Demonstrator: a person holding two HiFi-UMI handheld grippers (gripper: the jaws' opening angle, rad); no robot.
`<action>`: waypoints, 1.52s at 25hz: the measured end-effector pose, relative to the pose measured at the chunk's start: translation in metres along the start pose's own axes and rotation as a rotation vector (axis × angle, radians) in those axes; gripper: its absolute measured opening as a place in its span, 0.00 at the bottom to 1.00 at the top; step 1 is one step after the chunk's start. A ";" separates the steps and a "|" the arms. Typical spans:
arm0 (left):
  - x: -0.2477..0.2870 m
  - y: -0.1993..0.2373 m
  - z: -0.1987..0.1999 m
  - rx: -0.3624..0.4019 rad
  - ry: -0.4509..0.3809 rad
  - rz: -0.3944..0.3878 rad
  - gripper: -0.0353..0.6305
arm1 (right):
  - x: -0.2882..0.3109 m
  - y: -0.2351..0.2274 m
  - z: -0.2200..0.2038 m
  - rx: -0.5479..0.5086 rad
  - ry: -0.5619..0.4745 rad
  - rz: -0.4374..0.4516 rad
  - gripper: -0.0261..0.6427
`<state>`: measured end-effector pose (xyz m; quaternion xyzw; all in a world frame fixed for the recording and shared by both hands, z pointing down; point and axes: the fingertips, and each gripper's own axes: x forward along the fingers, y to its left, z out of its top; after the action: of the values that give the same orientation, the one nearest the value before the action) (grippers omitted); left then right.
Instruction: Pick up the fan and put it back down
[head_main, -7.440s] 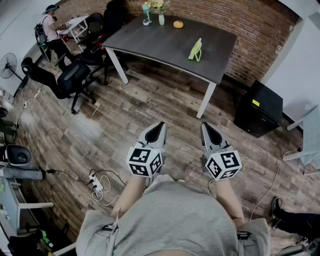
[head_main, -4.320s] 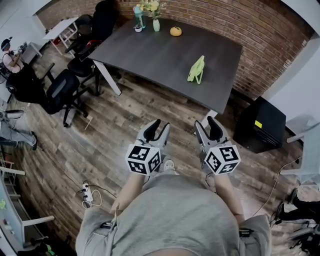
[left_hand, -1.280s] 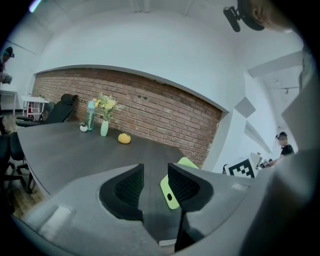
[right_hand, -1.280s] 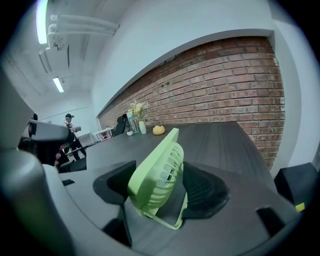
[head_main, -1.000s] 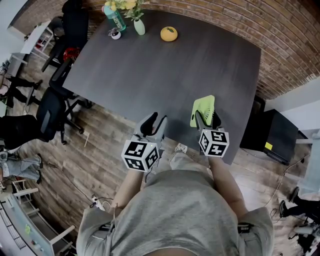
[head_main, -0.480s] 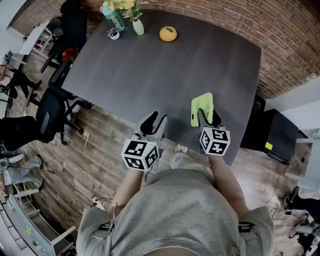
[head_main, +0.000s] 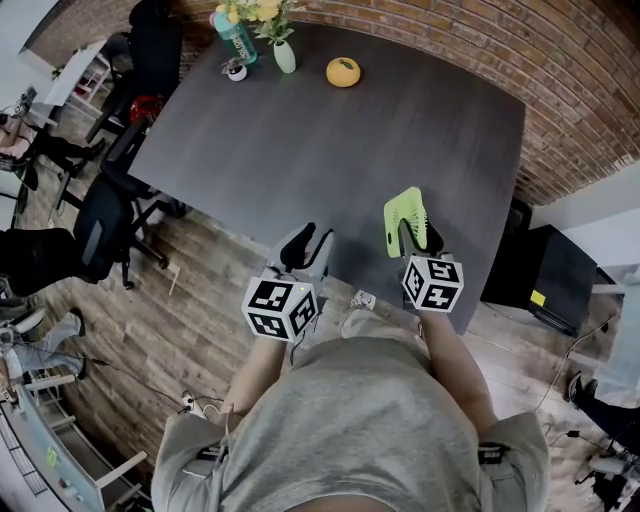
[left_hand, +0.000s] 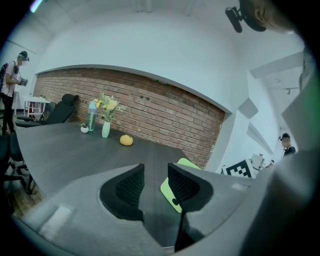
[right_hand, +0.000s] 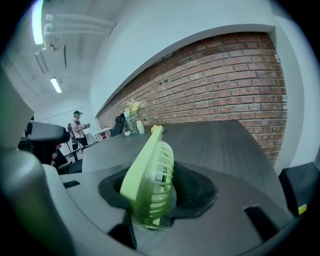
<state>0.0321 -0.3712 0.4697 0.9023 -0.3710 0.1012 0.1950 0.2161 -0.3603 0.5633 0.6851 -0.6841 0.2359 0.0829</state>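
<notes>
The small green fan stands near the front right edge of the dark table. My right gripper has just been closing its jaws with the fan between them. In the right gripper view the ribbed fan fills the gap between the pads of the right gripper, which press on it. My left gripper hovers at the table's front edge, left of the fan, open with nothing between its jaws. The left gripper view shows the left gripper and part of the fan behind its right jaw.
At the table's far end are an orange fruit, a vase of flowers, a bottle and a small cup. Office chairs stand on the left. A black cabinet sits right of the table. A brick wall lies behind.
The right gripper's jaws have drawn in round the fan, which now looks narrower and slightly turned. Both grippers keep their places.
</notes>
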 end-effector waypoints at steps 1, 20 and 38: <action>-0.001 0.000 0.000 -0.001 -0.002 0.001 0.26 | -0.001 0.002 0.001 -0.010 0.000 0.006 0.32; -0.026 -0.004 0.002 -0.009 -0.040 0.022 0.26 | -0.030 0.014 0.039 -0.058 -0.059 0.058 0.30; -0.041 0.011 0.002 -0.035 -0.055 0.092 0.26 | 0.013 0.055 0.099 -0.197 -0.102 0.195 0.30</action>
<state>-0.0046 -0.3537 0.4581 0.8832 -0.4190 0.0785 0.1957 0.1827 -0.4176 0.4708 0.6152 -0.7705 0.1393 0.0917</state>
